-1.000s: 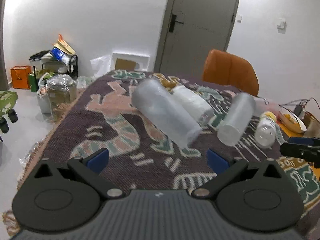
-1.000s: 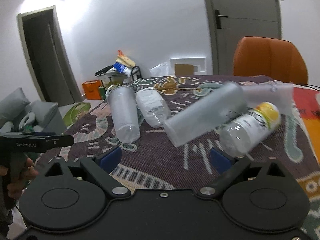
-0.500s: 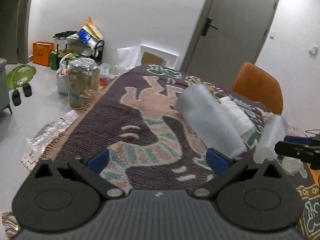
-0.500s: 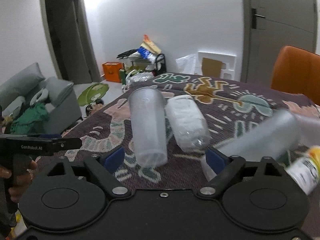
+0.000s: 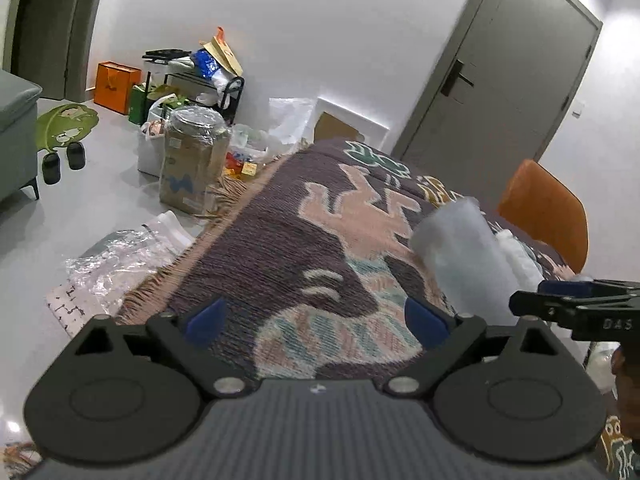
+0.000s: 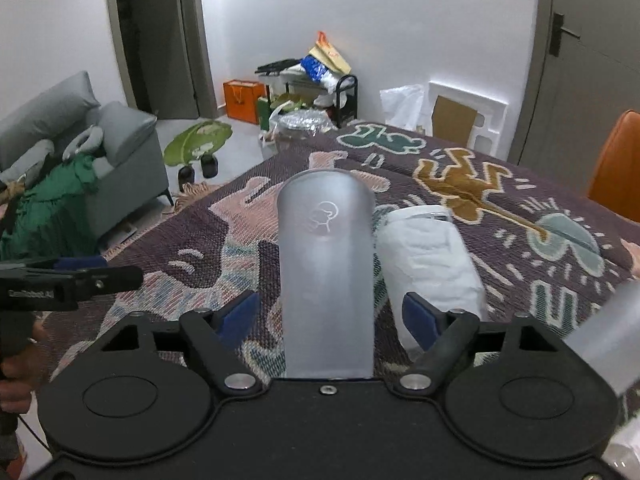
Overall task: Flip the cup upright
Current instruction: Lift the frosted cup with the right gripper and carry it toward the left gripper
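Frosted cup point(image 6: 327, 276) lying between open right gripper point(image 6: 327, 316) fingers, untouched; white bundle point(image 6: 430, 264) just right of it.

White walls, grey door point(image 5: 496, 92), grey sofa point(image 6: 80, 152), orange chair point(image 5: 544, 208) — cluttered rack point(image 6: 312, 80) on pale floor.

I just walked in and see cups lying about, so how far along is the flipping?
Nothing looks finished: the frosted cup lies on its side on the patterned tablecloth. In hand: the right tool is open, its fingers either side of that cup, not gripping. The left tool is open and empty. Left: close, lift, stand the cup upright.
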Available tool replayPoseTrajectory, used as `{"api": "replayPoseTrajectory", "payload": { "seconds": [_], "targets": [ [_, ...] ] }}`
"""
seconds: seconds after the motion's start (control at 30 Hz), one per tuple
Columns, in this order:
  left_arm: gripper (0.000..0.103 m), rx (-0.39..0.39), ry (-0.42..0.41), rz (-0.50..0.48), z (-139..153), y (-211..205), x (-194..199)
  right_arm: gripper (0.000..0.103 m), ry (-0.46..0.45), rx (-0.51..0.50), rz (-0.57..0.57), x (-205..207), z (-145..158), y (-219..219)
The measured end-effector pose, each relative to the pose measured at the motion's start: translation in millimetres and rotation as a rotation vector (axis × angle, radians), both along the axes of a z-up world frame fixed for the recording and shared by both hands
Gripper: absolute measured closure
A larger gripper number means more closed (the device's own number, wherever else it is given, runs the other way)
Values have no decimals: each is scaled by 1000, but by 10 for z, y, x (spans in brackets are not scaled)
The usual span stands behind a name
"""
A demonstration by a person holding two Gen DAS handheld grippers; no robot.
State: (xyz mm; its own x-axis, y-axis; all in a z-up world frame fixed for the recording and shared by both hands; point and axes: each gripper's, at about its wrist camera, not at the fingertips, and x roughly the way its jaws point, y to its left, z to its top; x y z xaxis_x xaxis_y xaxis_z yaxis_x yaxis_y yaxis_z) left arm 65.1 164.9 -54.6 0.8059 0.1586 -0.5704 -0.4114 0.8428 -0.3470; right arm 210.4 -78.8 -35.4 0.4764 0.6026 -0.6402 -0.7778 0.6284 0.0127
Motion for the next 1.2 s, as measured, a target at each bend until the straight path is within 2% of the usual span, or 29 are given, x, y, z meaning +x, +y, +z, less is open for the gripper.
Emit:
{"api": "replayPoseTrajectory", "payload": {
  "seconds": [0.43, 0.5, 0.57, 0.87, 1.2],
  "targets": [
    [7, -2, -4, 33, -76, 196, 14, 27, 18, -91, 28, 259, -198, 418],
    [7, -2, -5, 37, -66, 191, 13, 39, 22, -118, 32, 279, -238, 463],
    [7, -3, -2, 35, -45, 164, 17, 39, 21, -110, 23, 262, -218, 457],
    [7, 30, -19, -9, 137, -121, -36, 39, 17, -16, 22, 3, 65, 40],
    [7, 55, -35, -59, 325, -504, -216, 39, 10, 30, 10, -321, 198, -430]
  ]
}}
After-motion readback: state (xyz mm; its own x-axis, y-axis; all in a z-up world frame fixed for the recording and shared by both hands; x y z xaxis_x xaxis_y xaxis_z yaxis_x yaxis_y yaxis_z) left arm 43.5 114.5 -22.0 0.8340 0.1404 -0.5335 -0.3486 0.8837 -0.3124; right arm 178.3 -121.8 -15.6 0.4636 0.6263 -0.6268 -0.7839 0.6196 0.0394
